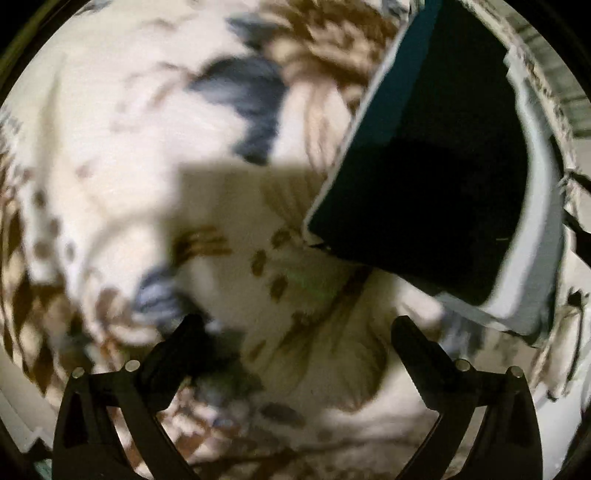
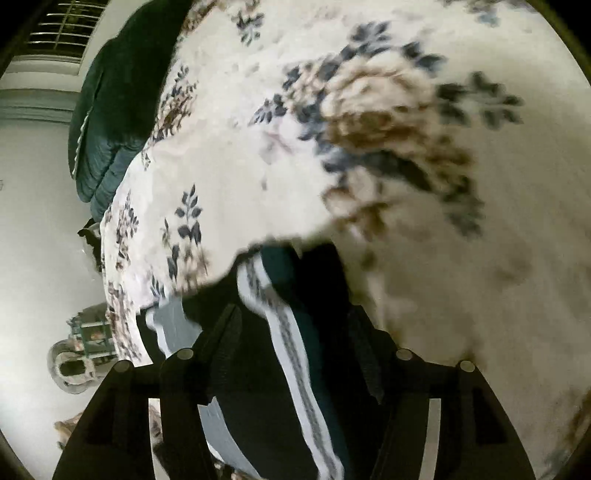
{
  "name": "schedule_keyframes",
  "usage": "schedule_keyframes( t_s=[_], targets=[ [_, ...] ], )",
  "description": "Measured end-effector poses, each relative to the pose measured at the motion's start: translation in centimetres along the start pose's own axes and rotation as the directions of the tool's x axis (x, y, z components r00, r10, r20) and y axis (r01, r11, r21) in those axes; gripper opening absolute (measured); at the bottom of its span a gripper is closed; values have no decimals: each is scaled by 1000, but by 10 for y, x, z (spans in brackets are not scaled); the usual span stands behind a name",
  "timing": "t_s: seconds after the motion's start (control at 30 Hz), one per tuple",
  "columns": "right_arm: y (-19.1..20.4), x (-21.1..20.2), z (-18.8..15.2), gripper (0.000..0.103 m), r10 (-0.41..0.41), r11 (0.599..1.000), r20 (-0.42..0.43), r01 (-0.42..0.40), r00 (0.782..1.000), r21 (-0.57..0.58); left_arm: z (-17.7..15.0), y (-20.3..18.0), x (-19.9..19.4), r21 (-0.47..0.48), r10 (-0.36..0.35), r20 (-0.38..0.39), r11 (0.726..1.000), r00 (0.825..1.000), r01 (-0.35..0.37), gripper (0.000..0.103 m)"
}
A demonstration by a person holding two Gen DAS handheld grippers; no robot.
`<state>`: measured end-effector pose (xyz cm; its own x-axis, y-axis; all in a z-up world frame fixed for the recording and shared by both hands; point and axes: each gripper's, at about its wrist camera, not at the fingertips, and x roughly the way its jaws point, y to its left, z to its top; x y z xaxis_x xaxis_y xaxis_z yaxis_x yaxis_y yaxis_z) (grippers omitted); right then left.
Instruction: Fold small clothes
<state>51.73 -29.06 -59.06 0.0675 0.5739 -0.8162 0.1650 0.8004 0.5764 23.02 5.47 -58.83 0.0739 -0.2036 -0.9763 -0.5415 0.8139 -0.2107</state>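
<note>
Two black claws over a flower-printed bed, a dark garment under the right one.

The left claw [image 1: 291,332] hangs spread wide and released above the cream bedspread with blue and brown flowers [image 1: 122,155]; the dark teal folded garment with white edging [image 1: 436,158] lies apart, up to its right. The right claw [image 2: 295,332] straddles that garment [image 2: 273,387], its white patterned band between the fingers; whether they press it cannot be told. Beyond the bed's edge: pale floor [image 2: 33,258], a dark green quilted blanket [image 2: 110,110], a barred window [image 2: 62,29].

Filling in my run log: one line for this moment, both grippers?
left gripper: open, empty, above floral bedspread | right gripper: dark garment between fingers, grip unclear
</note>
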Motion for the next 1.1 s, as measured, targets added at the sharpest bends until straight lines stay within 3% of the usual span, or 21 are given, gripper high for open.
schedule_keyframes(
  t_s=[0.03,0.07,0.2,0.33,0.37,0.4,0.47,0.5,0.6,0.7,0.73,0.8,0.9,1.0,1.03,1.07,1.1],
  targets=[
    [5,3,6,15,-10,1000,5,11,1000,-9,0,3,-11,-4,-3,16,1000,1000,3,103],
    [9,3,7,6,-31,999,19,31,999,-25,-1,5,-25,-4,-1,41,1000,999,1,103],
    [11,-14,10,5,-76,997,135,80,988,-24,4,6,-75,18,-4,140,1000,990,2,103],
    [-5,3,16,7,-56,998,66,55,996,16,38,-9,-97,69,-35,210,997,977,21,103],
    [-9,6,16,19,-47,999,27,46,999,26,49,-15,-96,76,-40,224,997,974,24,103],
    [-14,5,14,43,-45,998,16,44,999,35,65,-22,-94,87,-52,236,996,970,33,103],
    [-26,-4,6,72,14,998,10,-14,1000,53,89,-34,-84,118,-87,250,991,964,59,103],
    [-32,-6,1,79,45,998,-4,-44,999,53,90,-35,-78,130,-95,258,990,961,63,103],
    [-50,11,-16,79,137,991,-145,-135,980,27,112,-40,-57,162,-163,224,978,961,128,103],
    [-64,48,-36,79,208,977,-303,-211,930,24,127,-44,-25,180,-255,111,956,960,233,103],
    [-65,56,-40,79,223,973,-323,-230,920,18,131,-46,-14,185,-292,78,944,953,274,103],
    [-64,65,-42,91,281,957,-325,-290,903,23,137,-47,-3,178,-323,61,935,944,308,103],
    [-54,77,-41,91,392,915,-357,-399,848,58,141,-53,-2,189,-369,64,917,927,352,103],
    [-40,93,-43,89,387,914,-385,-405,838,36,142,-62,-7,207,-420,70,893,905,398,102],
    [-37,94,-44,85,382,915,-383,-404,841,27,141,-66,-9,217,-433,64,885,899,411,94],
    [-33,95,-45,69,388,911,-377,-412,841,19,139,-71,-12,226,-442,59,879,895,420,80],
    [-31,95,-46,52,385,912,-374,-410,844,13,139,-77,-14,238,-453,43,870,891,431,44]
  ],
)
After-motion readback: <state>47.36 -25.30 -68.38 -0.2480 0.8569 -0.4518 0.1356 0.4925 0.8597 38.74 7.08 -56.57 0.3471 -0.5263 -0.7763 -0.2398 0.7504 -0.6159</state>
